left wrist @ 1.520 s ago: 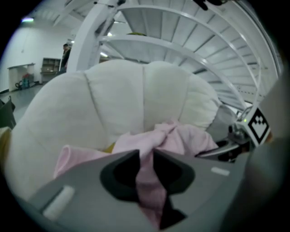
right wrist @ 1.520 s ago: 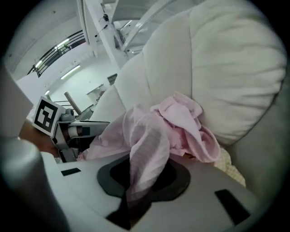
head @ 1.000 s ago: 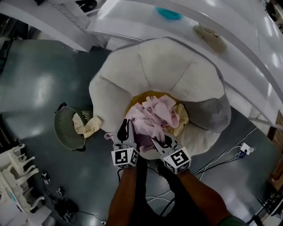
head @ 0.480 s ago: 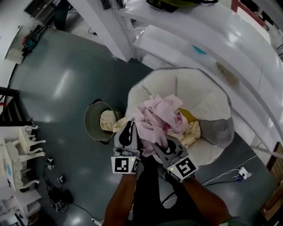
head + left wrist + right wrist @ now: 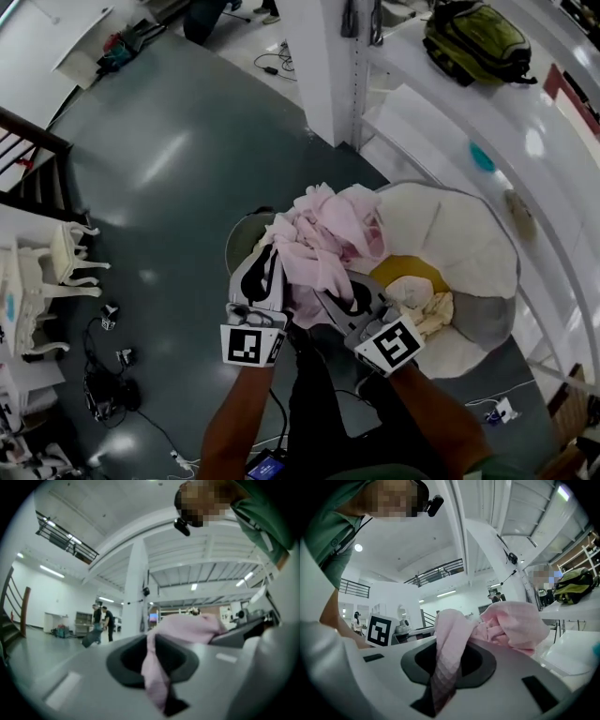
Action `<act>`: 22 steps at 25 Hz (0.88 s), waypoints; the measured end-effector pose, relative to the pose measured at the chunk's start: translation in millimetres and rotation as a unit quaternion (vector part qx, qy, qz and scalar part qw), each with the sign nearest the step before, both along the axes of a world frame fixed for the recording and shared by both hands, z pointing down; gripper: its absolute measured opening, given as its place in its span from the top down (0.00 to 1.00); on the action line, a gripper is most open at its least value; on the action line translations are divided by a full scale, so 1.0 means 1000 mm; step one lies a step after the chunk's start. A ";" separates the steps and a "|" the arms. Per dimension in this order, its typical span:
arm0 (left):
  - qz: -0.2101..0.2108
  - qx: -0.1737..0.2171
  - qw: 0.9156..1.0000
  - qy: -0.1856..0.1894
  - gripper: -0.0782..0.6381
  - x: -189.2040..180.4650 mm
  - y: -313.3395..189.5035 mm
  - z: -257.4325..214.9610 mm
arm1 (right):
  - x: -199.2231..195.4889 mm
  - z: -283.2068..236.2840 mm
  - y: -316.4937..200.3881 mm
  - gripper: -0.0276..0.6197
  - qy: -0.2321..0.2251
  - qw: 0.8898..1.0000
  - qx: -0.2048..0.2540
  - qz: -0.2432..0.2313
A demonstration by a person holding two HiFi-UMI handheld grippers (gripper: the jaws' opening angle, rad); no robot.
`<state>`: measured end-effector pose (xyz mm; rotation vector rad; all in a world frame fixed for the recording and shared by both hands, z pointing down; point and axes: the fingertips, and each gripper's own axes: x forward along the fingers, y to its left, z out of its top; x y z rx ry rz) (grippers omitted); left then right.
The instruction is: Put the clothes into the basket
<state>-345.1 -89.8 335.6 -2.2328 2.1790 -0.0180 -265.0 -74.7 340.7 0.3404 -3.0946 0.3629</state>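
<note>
Two grippers share one load: your left gripper (image 5: 270,251) and your right gripper (image 5: 323,295) each pinch a fold of the pink clothes (image 5: 328,234), a crumpled bundle bunched just beyond the jaws. In the left gripper view a narrow pink strip runs down between the jaws, which have just been closing on it. In the right gripper view a wider, waffle-textured fold is clamped the same way, pads pressed on fabric. In the head view the bundle covers most of the green basket (image 5: 240,246) on the grey floor (image 5: 159,187) — only the rim at its left shows. To the right sits the white beanbag (image 5: 469,234), with a yellow cloth (image 5: 412,272) and a cream cloth (image 5: 429,307) in its hollow, near your right gripper. A green backpack (image 5: 469,37) lies at the far right on a white surface.
</note>
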 end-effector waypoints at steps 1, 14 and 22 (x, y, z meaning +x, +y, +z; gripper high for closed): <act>-0.003 0.000 1.000 -0.002 0.82 -0.016 0.001 0.002 | -0.018 0.002 -0.001 0.85 -0.001 1.000 0.001 -0.003; -0.040 -0.086 0.995 0.026 0.82 -0.165 0.010 0.117 | -0.171 0.145 0.007 0.71 0.096 0.990 -0.098 -0.035; -0.039 -0.142 0.988 0.046 0.82 -0.178 0.019 0.198 | -0.202 0.234 0.004 0.68 0.143 0.981 -0.129 -0.023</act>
